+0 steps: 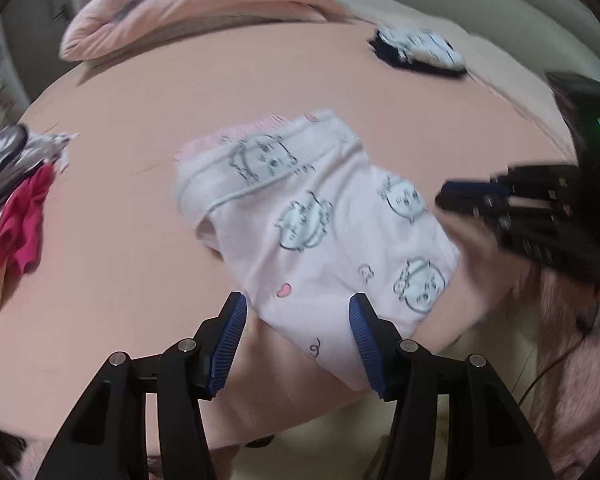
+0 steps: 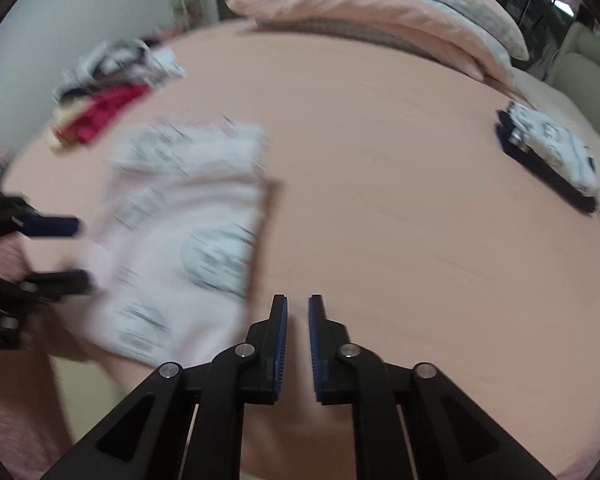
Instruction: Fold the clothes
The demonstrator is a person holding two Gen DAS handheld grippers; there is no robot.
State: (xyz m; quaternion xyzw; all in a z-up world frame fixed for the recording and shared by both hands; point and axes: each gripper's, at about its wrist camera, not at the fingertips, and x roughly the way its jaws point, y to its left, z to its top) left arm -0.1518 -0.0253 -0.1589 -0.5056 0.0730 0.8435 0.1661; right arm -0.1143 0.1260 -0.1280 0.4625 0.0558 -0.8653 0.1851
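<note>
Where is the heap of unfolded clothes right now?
The heap of unfolded clothes lies at the bed's left edge in the left wrist view, left of the pink printed garment.

A bed (image 1: 120, 200) in a peach sheet carries a pink printed garment (image 1: 312, 220), a heap of clothes (image 1: 16, 200), a folded stack (image 1: 420, 50) and a rolled quilt (image 1: 204, 4)

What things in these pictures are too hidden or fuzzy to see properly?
- Pink printed garment: its near end runs behind the left gripper in the left wrist view; in the right wrist view blur smears its prints.
- Clothes pile: blurred in the right wrist view, cut off by the edge in the left, so single pieces cannot be told apart.
- Folded stack: small and blurred in the left wrist view.
</note>
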